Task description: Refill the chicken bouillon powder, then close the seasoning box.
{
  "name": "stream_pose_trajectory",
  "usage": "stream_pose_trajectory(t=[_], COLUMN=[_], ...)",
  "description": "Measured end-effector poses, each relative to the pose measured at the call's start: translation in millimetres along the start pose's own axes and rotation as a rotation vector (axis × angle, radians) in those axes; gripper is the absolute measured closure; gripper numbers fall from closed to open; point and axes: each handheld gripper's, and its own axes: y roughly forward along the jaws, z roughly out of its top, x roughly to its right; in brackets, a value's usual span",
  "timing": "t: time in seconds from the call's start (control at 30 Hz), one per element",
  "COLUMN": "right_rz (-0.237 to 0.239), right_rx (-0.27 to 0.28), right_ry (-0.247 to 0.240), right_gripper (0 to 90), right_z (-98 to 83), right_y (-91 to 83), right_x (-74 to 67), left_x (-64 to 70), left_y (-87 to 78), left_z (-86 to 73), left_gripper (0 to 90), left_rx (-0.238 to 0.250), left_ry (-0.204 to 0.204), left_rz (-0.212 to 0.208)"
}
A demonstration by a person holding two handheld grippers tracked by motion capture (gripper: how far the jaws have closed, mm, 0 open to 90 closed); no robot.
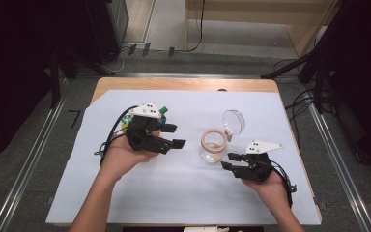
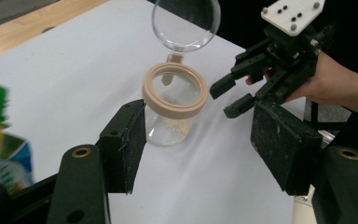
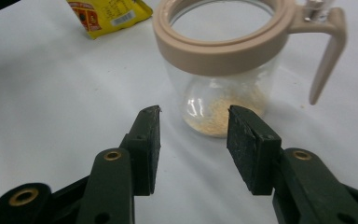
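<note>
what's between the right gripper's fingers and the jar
Nothing: in the right gripper view, bare white table cover lies between the right gripper and the open jar. The high view shows the same small gap.

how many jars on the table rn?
1. A clear jar with a beige rim stands mid-table between the left gripper and the right gripper, its round lid flipped open. No others visible.

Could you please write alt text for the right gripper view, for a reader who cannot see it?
The right gripper points its two open black jaws, with nothing between them, at a clear jar with a beige rim collar and lever, holding a little pale powder. It stands on a white sheet, with a yellow packet behind.
</note>
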Motion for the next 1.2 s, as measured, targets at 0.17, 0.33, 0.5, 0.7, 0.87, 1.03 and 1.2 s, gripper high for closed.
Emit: stream_pose_trajectory(t=[0.17, 0.33, 0.5, 0.7, 0.87, 1.03, 1.2], right_rz=[0.024, 0.068, 0.098, 0.114, 0.119, 0.127, 0.130], right_rx=[-0.011, -0.026, -0.023, -0.037, -0.045, -0.060, -0.070], right_ry=[-0.004, -0.011, -0.046, -0.080, -0.082, -0.096, -0.105], right_gripper=[55.2, 54.1, 54.4, 54.3, 54.3, 54.3, 54.2], right_z=[0.5, 1.7, 3.5, 3.7, 3.6, 3.5, 3.3], right_y=[4.9, 15.6, 23.3, 28.7, 31.9, 34.8, 37.3], right_x=[-8.3, -20.4, -32.9, -41.6, -43.5, -45.5, -46.8], left_x=[-9.1, -13.9, -18.4, -25.0, -29.5, -36.8, -42.5], left_y=[-19.0, -32.1, -45.0, -64.0, -80.3, -92.8, -104.4], left_z=[-2.7, -4.0, -6.8, -11.6, -15.7, -22.0, -28.6], left_gripper=[37.0, 37.4, 37.4, 37.1, 37.1, 37.1, 37.1], left_rx=[0.019, 0.027, 0.032, 0.051, 0.063, 0.063, 0.071], left_ry=[-0.044, -0.053, -0.070, -0.087, -0.100, -0.130, -0.148], left_rz=[0.015, 0.036, 0.064, 0.102, 0.137, 0.185, 0.207])
